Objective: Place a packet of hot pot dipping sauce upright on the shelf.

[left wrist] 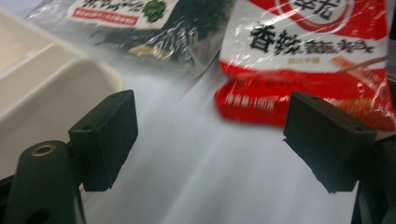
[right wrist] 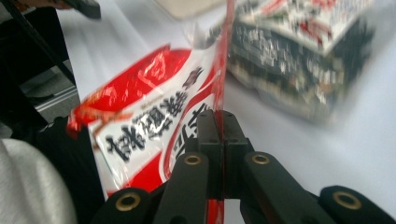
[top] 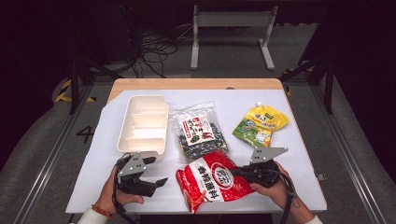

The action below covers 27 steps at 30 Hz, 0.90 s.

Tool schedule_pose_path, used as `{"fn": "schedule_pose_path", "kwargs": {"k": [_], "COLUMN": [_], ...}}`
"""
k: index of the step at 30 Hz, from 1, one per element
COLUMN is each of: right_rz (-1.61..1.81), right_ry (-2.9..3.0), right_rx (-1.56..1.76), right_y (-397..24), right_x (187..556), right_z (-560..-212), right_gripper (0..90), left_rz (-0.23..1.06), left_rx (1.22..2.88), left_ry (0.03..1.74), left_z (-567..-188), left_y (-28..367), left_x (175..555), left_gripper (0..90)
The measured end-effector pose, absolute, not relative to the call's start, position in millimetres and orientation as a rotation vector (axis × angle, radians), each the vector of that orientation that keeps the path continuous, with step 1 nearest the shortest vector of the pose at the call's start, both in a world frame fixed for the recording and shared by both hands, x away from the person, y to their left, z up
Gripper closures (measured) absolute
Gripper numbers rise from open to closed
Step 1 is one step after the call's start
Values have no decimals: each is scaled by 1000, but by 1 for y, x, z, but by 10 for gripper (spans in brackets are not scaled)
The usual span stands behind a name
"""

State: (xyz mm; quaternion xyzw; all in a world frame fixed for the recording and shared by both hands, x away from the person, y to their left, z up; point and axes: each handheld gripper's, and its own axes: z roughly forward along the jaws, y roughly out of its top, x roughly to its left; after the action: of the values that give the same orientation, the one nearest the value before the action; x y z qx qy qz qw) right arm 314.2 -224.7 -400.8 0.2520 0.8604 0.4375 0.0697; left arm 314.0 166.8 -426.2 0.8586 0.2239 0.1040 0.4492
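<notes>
From the high view, the red and white packet point(top: 212, 181) lies at the near edge of the table point(top: 299, 140), shiny and crinkled, with big dark characters. The right hand-held gripper point(top: 236, 171) pinches its right edge; the left hand-held gripper point(top: 161, 181) stands open just beside it. Behind are a white divided tray point(top: 144, 123), a dark seaweed bag point(top: 198, 130) and a yellow pouch point(top: 260, 123).

In the left gripper view, the jaws are wide apart over bare table, the packet point(left wrist: 308, 60) ahead.

In the right gripper view, the jaws are closed on the packet's thin edge point(right wrist: 224, 93).

Bright even light on the white bench point(top: 299, 140), dark surroundings beyond it, gripper views motion-blurred, glare on the red packet point(left wrist: 308, 51)
</notes>
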Motion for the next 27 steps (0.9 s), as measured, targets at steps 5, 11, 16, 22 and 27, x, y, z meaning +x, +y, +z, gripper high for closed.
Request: {"fn": "schedule_pose_path", "kwargs": {"k": [5,11,16,22,27], "right_rz": [1228,1223,1242,1273,1322], "right_ry": [2579,2557,2526,2472,2420], "right_rx": [566,388,307,291,334], "right_y": [-190,-158,-140,-133,-137], "right_x": [321,319,314,312,309], "right_z": [-371,-345,-332,-322,-319], "right_gripper": [900,900,900,900,899], "left_rz": [191,172,127,110,118], "left_rx": [2124,2147,2138,2077,2035], "left_ry": [521,469,430,385,368], "left_z": [-419,-416,-417,-413,-408], "left_y": [141,126,124,127,127], "left_x": [326,328,329,328,325], "left_gripper": [187,186,328,835,898]}}
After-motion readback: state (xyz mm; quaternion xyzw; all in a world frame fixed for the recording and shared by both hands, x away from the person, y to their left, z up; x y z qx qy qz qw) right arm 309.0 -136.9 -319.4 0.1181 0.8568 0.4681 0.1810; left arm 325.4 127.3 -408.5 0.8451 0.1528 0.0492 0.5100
